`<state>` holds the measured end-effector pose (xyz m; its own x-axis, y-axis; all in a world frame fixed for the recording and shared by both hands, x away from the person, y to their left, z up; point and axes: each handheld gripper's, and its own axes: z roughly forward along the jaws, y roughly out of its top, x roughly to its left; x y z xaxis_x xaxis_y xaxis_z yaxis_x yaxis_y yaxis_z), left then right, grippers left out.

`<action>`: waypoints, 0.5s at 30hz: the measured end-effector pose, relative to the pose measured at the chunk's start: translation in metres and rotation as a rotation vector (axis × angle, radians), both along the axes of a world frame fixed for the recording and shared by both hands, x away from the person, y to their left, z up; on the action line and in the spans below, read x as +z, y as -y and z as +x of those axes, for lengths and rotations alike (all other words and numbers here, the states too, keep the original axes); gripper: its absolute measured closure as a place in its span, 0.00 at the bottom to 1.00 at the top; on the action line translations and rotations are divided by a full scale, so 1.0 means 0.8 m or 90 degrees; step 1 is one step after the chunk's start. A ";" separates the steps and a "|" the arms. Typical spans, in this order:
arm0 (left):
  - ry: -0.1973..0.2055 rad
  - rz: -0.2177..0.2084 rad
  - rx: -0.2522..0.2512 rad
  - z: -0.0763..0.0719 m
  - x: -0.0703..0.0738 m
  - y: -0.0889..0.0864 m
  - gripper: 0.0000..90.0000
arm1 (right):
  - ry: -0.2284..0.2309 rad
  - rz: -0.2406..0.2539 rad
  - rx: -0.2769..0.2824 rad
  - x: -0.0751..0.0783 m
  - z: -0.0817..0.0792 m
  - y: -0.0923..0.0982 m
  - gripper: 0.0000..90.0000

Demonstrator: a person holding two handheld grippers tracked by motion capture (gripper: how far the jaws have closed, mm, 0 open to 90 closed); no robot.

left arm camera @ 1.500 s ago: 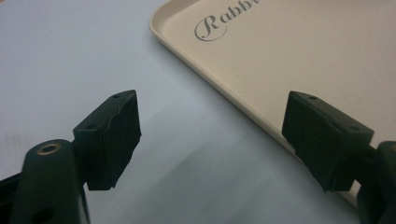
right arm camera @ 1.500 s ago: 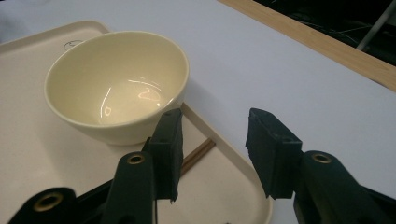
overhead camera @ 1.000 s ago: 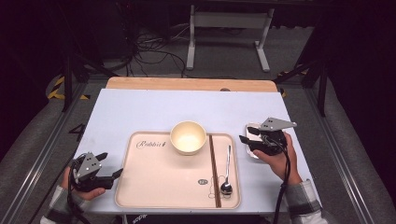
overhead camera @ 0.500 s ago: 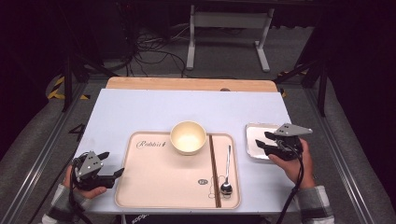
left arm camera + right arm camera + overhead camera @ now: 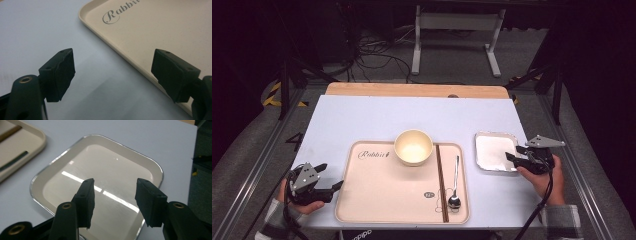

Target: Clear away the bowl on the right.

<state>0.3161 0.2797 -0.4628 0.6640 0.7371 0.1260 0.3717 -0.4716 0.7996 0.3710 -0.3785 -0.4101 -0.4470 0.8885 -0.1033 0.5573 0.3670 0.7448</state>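
Observation:
A small square metal plate (image 5: 491,150) lies on the table to the right of the beige tray (image 5: 382,192). My right gripper (image 5: 513,153) hovers at the plate's near right edge, open, with nothing between its fingers. In the right gripper view the jaws (image 5: 113,200) stand apart over the plate's shiny bare inside (image 5: 100,162). My left gripper (image 5: 331,176) rests by the tray's near left corner, open and holding nothing. In the left gripper view its jaws (image 5: 113,72) straddle the tray's rim (image 5: 125,53).
The tray carries a cream bowl (image 5: 413,147) at its far middle, dark chopsticks (image 5: 441,182) and a metal spoon (image 5: 455,185) on its right side. The pale blue tabletop (image 5: 412,115) stretches beyond, ending at a wooden strip (image 5: 412,90).
My right gripper has moved right and toward the person, off the middle of the metal plate to its right edge. The left gripper has stayed put.

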 end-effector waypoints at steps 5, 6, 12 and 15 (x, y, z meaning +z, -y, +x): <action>0.001 -0.002 0.003 -0.001 0.001 -0.002 0.22 | -0.013 0.022 -0.027 -0.008 0.002 0.022 0.56; 0.002 -0.001 0.003 -0.002 0.000 -0.002 0.22 | -0.016 0.030 -0.030 -0.009 0.002 0.025 0.56; -0.002 0.000 0.004 -0.003 0.000 -0.002 0.22 | -0.033 0.052 -0.043 -0.016 0.002 0.039 0.58; -0.001 0.000 0.004 -0.003 0.000 -0.002 0.22 | -0.050 0.068 -0.052 -0.023 0.005 0.045 0.61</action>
<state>0.3136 0.2815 -0.4626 0.6594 0.7413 0.1251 0.3765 -0.4697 0.7985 0.3754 -0.4147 -0.4285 -0.3751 0.9266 0.0265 0.6397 0.2381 0.7308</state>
